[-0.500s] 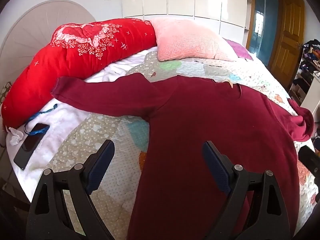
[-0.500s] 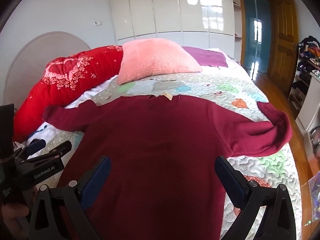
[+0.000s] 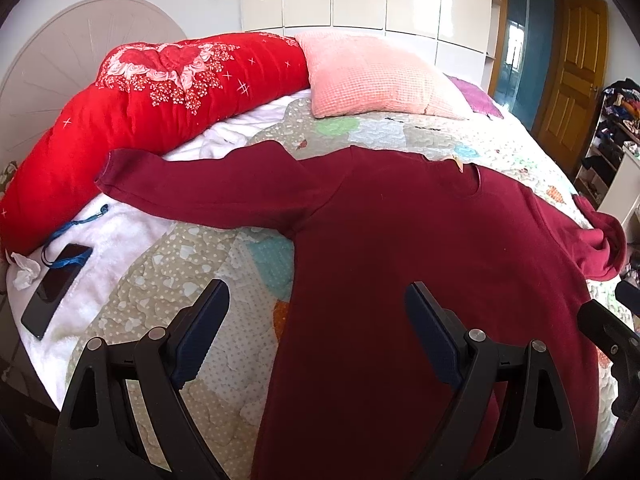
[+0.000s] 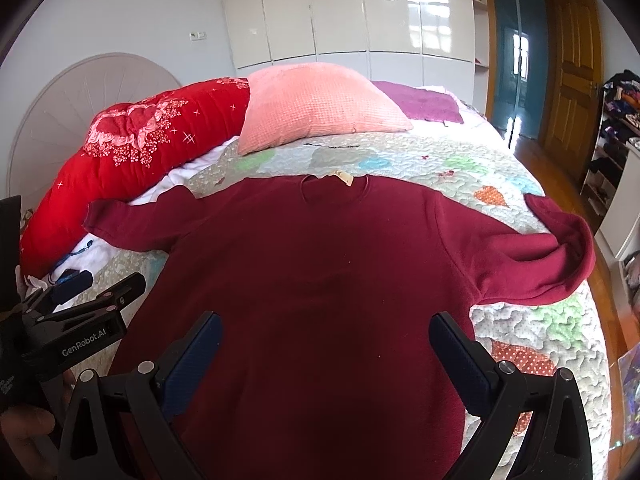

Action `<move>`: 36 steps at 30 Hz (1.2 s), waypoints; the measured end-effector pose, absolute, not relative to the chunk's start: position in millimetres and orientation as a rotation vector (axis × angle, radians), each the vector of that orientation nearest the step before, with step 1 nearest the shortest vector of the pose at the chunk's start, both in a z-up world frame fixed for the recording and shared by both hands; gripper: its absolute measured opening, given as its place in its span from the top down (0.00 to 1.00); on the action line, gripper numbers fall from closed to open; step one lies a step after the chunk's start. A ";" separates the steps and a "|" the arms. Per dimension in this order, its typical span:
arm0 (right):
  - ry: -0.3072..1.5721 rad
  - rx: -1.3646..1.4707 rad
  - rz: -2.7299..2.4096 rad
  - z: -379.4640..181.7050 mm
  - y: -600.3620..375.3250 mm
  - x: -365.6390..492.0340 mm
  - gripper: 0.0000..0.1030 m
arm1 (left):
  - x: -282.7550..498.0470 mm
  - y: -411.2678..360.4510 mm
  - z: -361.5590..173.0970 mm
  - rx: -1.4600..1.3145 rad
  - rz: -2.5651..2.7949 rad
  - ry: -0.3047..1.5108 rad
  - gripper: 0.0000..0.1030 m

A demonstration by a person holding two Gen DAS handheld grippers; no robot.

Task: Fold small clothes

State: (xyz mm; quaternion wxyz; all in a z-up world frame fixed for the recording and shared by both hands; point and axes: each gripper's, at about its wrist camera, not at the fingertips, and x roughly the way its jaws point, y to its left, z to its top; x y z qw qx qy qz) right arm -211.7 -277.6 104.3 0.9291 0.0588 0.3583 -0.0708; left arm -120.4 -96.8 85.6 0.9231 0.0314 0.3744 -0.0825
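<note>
a: where's our sweater (image 4: 320,280)?

b: flat on the quilt (image 4: 520,320), front up, neck toward the pillows. we see its body filling the middle of the right view. one sleeve runs out straight to the left, its cuff against the red bolster (image 4: 132,160). the other sleeve goes right, and its end is folded back on itself near the bed's edge.

a: any label we can read?

b: there's a small tan tag (image 4: 342,178) inside the neckline, but its print is too small for us to read. the only writing we can make out is "genrobot.ai" in white on the side of the left gripper (image 4: 80,320), seen at the left edge of the right view.

a: and our claws?

b: both spread wide with nothing in them. the left gripper, in its own view (image 3: 316,332), hangs over the sweater's left side edge, one finger above the quilt, the other above the red cloth. the right gripper (image 4: 324,356) hangs over the lower body, both fingers above the cloth. we can't say either touches it.

a: what else is around?

b: a pink pillow (image 4: 316,108) beside the bolster, a purple cloth (image 4: 420,102) behind it. on the white blanket (image 3: 120,240) at left lies a dark phone (image 3: 54,290) with a blue strap (image 3: 76,226), a crumpled tissue (image 3: 26,274) just beside it. white wardrobes (image 4: 340,12) stand behind, and a wooden door (image 4: 572,68) is on the right.
</note>
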 end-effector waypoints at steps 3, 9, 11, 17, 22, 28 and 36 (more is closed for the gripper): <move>0.742 0.106 -0.155 103.6 -276.4 -210.5 0.01 | -120.6 -96.8 84.8 0.064 -0.170 0.769 0.13; 0.791 0.090 -0.162 97.1 -274.3 -204.6 0.01 | -118.1 -96.7 80.0 0.062 -0.172 0.779 0.13; 0.782 0.098 -0.166 95.2 -274.1 -202.7 0.01 | -117.4 -97.5 78.7 0.066 -0.171 0.780 0.13; 0.793 0.150 -0.188 92.4 -280.7 -198.4 0.01 | -115.1 -100.6 75.2 0.066 -0.174 0.789 0.13; 0.805 0.179 -0.194 91.3 -284.2 -194.9 0.01 | -111.9 -102.5 71.6 0.068 -0.178 0.798 0.13; 0.801 0.154 -0.200 87.6 -279.9 -185.7 0.01 | -107.0 -100.4 69.7 0.063 -0.176 0.799 0.13; 0.817 0.165 -0.181 84.8 -271.3 -164.4 0.01 | -92.9 -99.4 61.3 0.063 -0.170 0.820 0.13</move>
